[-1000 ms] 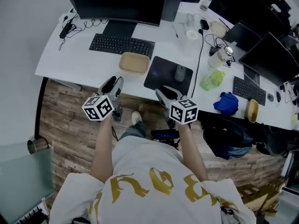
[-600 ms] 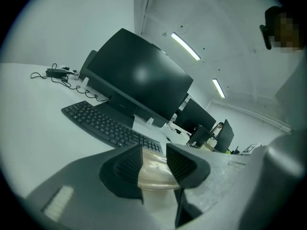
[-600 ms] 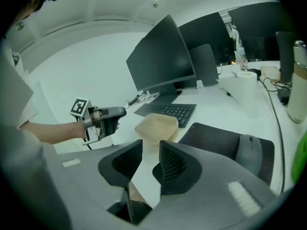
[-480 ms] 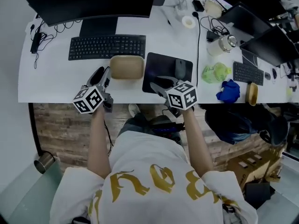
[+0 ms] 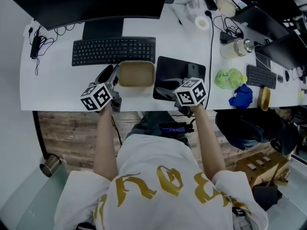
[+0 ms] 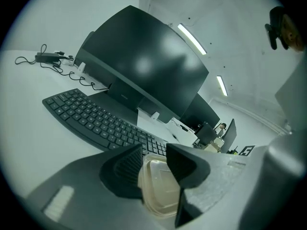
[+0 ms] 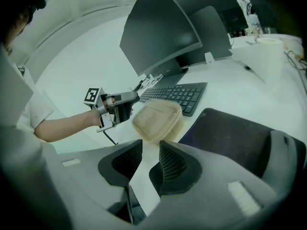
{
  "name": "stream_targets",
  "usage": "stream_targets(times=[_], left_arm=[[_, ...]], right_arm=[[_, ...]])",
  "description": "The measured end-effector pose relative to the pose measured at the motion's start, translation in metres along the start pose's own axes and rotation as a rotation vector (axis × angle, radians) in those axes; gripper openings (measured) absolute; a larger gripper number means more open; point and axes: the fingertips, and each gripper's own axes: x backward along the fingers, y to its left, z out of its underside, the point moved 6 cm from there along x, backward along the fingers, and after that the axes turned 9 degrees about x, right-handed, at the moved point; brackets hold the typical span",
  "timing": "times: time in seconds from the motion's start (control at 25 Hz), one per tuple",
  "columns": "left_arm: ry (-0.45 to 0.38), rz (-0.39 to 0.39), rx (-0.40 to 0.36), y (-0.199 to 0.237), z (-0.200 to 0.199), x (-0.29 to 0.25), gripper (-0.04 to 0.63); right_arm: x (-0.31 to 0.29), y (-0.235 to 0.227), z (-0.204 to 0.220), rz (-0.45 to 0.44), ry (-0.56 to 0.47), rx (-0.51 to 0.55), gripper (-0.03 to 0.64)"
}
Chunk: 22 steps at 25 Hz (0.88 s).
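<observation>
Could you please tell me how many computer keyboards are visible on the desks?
2: one keyboard before the big monitor, a second keyboard at the far right; others may be hidden.

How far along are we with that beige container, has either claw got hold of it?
Done: both claws flank the beige container on the desk. In hand: the left claw, open, frames it between its jaws without gripping; the right claw, open and empty, points at it over the mouse pad. Left: any grasp; the lid is on.
</observation>
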Motion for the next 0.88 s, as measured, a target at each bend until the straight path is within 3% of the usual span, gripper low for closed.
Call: stream_targets(times=[0.24,0.48,0.88], left_arm=[[0.038,-0.013,0.011,0.01,-0.001,-0.013,0.137],[0.021,-0.028,0.035,0.016,-0.002,-0.023,0.137],[0.034,-0.012,0.09,0.019,0.006,-0.026,0.135]], right_arm=[[-0.022,-0.004,0.007,-0.064,0.054,0.012,0.14],[-0.031,-0.007,0.013,-0.149,0.054,-0.01,0.135],[-0.041,-0.003,0.014,-0.187,0.04,-0.006,0.06]])
